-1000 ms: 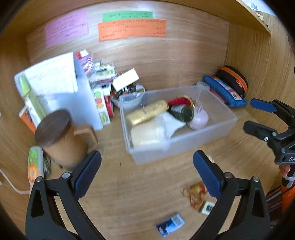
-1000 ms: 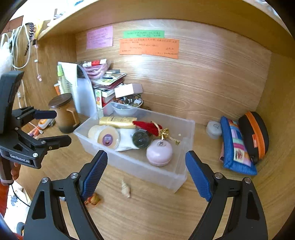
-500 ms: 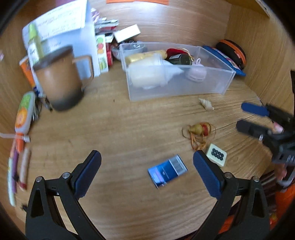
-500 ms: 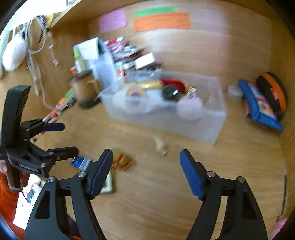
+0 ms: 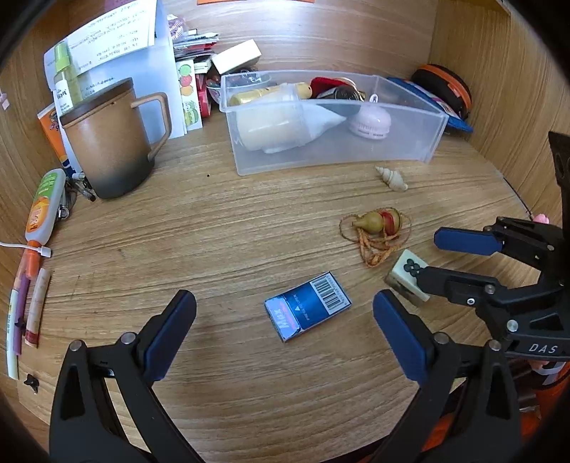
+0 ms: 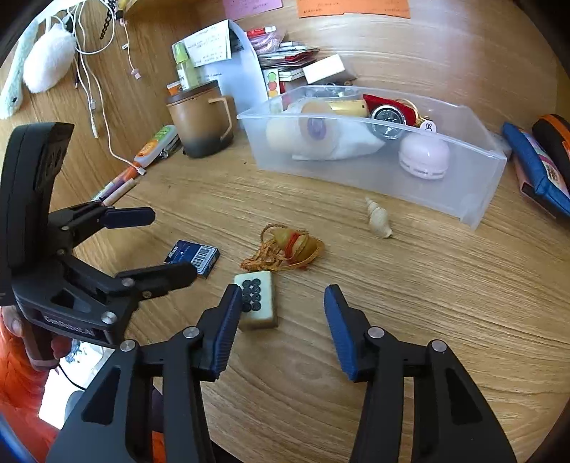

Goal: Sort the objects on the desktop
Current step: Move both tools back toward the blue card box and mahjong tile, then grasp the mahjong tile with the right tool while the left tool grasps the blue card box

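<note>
Mahjong tile lies near desk front edge, touching right gripper left pad; jaws have just been closing, spread, not pinching it. Left gripper jaws spread wide over blue staple box.

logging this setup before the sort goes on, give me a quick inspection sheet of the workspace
surface: wooden desk, bare grain in front.
job's things: mahjong tile, gourd charm, shell and blue staple box lie loose; clear bin partly filled.
clutter: lidded mug, glue tube, pens, papers, pouches.
grippers: left gripper open above the staple box; right gripper open, jaws just closing, one pad beside the tile.
cables: white cables on the left wall.
surroundings: wooden alcove, sticky notes.
</note>
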Demonstrator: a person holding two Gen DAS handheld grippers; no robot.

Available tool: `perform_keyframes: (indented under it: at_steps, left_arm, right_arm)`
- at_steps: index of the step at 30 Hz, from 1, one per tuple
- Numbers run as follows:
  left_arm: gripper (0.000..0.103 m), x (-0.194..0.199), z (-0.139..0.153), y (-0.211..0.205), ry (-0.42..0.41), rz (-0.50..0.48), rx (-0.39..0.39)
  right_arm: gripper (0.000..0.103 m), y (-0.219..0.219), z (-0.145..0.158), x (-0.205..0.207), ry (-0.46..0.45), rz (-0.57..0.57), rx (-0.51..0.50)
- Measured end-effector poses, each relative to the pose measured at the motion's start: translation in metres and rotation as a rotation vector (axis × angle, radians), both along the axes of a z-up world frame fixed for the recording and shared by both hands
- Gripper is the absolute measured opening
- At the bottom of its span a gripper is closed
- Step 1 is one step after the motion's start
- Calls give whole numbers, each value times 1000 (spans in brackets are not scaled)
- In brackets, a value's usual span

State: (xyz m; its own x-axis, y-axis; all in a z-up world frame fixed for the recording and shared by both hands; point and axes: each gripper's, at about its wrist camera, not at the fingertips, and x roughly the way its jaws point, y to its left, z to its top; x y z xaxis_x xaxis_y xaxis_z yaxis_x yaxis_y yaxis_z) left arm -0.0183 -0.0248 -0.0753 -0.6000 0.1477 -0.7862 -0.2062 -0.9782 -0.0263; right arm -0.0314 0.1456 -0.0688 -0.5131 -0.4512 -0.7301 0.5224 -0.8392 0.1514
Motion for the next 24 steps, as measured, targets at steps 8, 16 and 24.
perform_keyframes:
  at_steps: [8, 16, 24]
  left_arm:
    - [101, -3, -9, 1, -26, 5, 10]
    - [101, -2, -13, 2, -22, 13, -12]
    - [79, -3, -10, 5, 2, 2, -20]
  right_arm:
    - [44, -12, 0, 2, -6, 35, 8]
    - [25, -16, -4, 5, 10, 18, 16]
    - [23, -11, -3, 4, -1, 14, -11]
